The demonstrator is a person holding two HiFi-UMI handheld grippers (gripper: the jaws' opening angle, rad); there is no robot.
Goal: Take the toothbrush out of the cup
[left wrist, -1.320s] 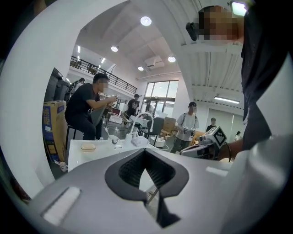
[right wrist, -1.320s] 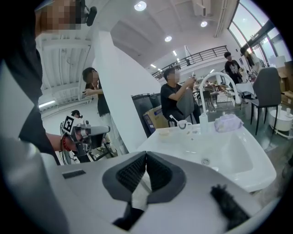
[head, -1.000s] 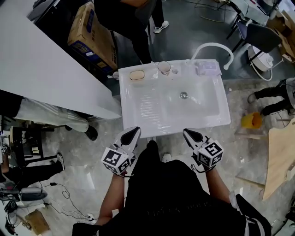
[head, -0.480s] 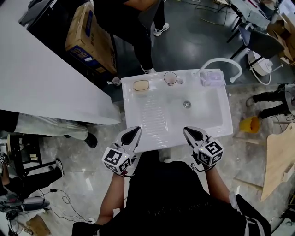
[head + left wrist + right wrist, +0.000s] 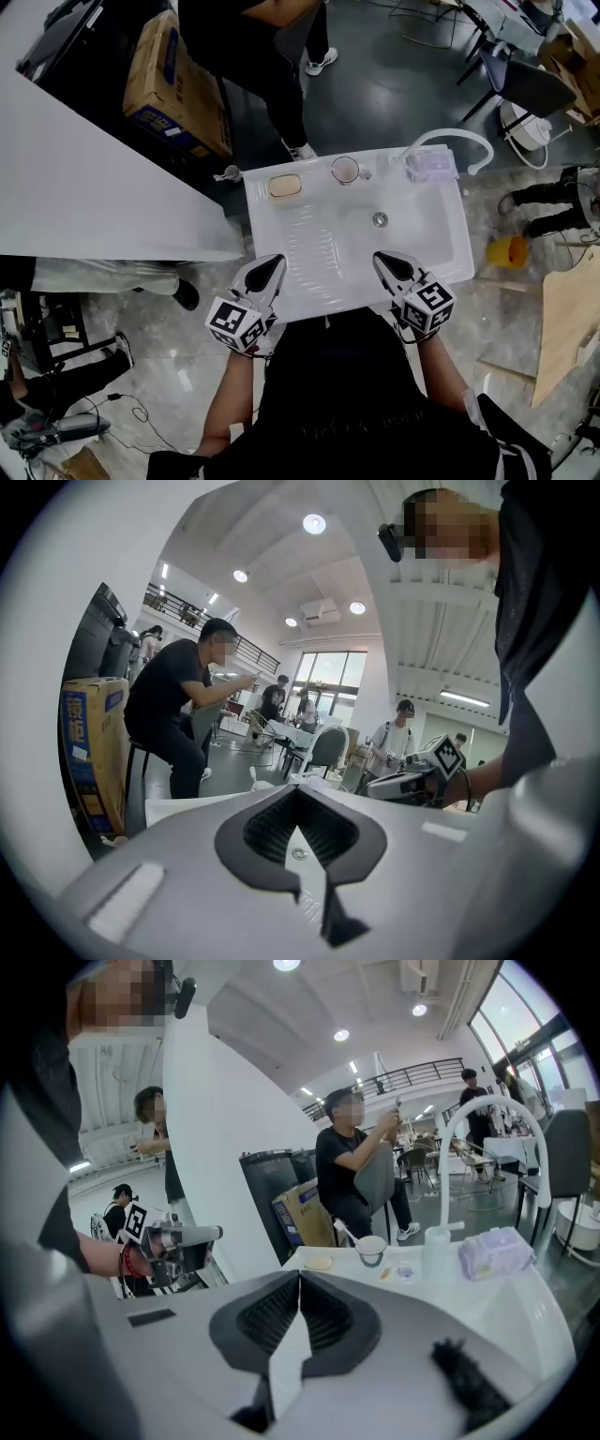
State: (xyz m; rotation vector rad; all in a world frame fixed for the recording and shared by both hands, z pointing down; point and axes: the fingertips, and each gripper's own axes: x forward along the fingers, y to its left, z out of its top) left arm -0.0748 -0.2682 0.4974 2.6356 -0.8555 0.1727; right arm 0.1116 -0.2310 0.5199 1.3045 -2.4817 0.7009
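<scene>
Both grippers hover over the near edge of the white sink (image 5: 309, 246), well apart from the cup. The left gripper (image 5: 273, 265) has its jaws pressed together with nothing between them, and the right gripper (image 5: 383, 260) is the same. The cup (image 5: 372, 1249) stands on the sink's far ledge, between a bar of soap (image 5: 319, 1263) and the tap (image 5: 437, 1252). The toothbrush (image 5: 346, 1233) stands in it, leaning out to the left; in the head view it is too small to make out with any certainty.
</scene>
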